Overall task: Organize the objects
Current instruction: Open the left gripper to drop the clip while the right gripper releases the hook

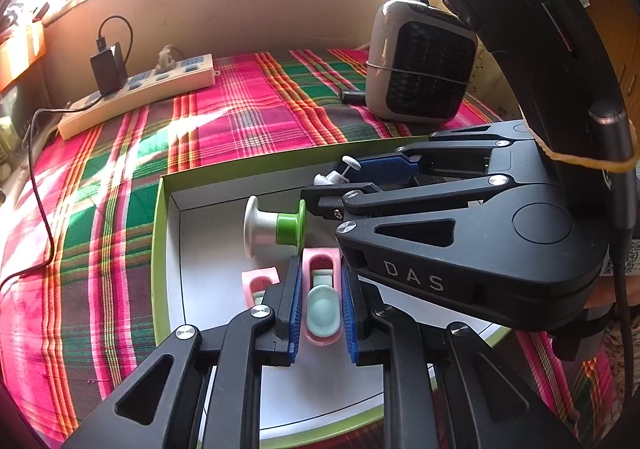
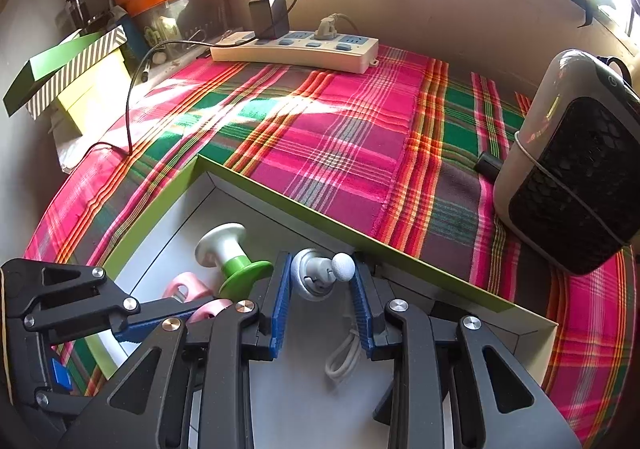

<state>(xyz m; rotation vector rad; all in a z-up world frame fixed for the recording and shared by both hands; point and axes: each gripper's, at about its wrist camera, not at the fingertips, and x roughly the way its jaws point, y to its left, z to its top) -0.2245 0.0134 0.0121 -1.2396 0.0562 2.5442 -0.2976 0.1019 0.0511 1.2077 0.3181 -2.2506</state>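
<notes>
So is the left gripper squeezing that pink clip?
Touching. The left wrist view shows the left gripper with blue jaws pressed against both sides of the pink plastic clip.

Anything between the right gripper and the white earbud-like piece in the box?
Nothing visible. The white piece already sits between the right gripper's open blue pads; the green-and-white spool lies just left, outside them.
</notes>
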